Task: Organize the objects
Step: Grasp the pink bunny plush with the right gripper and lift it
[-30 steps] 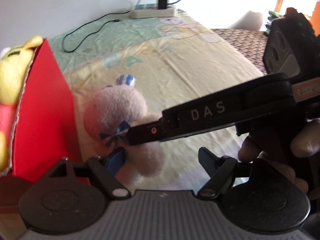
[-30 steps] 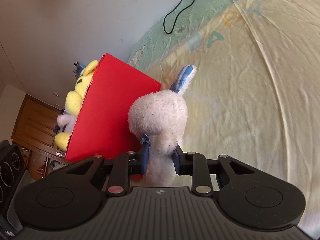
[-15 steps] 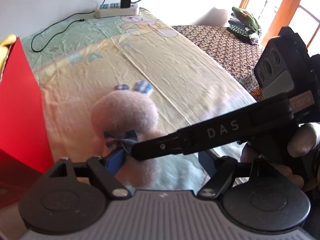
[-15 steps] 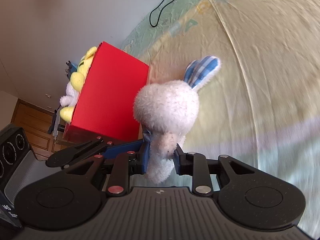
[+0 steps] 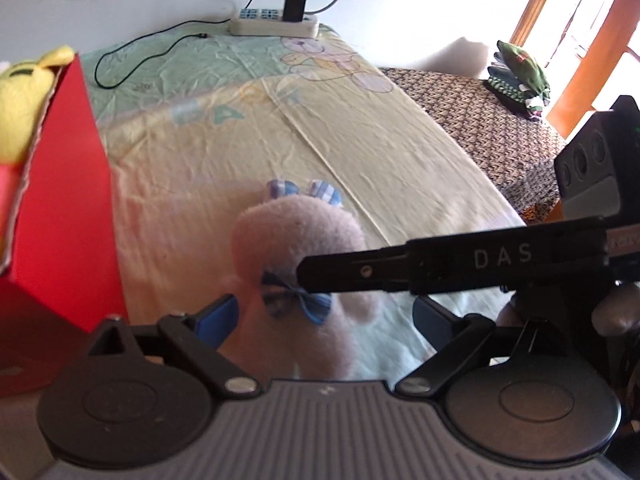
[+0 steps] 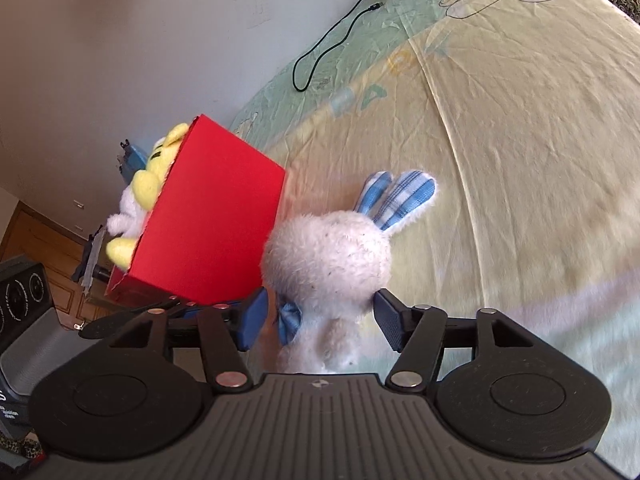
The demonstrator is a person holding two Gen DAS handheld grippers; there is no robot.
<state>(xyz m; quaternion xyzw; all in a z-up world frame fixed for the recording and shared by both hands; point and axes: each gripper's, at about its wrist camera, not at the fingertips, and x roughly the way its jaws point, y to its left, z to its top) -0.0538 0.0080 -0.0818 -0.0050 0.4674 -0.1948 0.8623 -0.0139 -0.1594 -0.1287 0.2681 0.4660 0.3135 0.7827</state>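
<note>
A white plush rabbit (image 6: 328, 256) with blue checked ears and a blue bow sits between both grippers, above the yellow bedsheet. My right gripper (image 6: 320, 316) stands open, its blue pads on either side of the rabbit's neck and apart from it. My left gripper (image 5: 324, 316) is open too, its pads flanking the rabbit (image 5: 296, 248) without squeezing it. The right gripper's arm crosses the left wrist view. A red box (image 6: 212, 216) holding a yellow plush toy (image 6: 154, 168) stands just left of the rabbit; it also shows in the left wrist view (image 5: 60, 184).
A white power strip (image 5: 276, 26) with a black charger and a black cable (image 5: 136, 56) lie at the bed's far end by the wall. A patterned dark cover (image 5: 480, 120) with folded clothes (image 5: 516, 76) lies to the right.
My right gripper has opened from its grip on the rabbit's neck. The rabbit has moved right, away from the red box. The left gripper has shifted around it.
</note>
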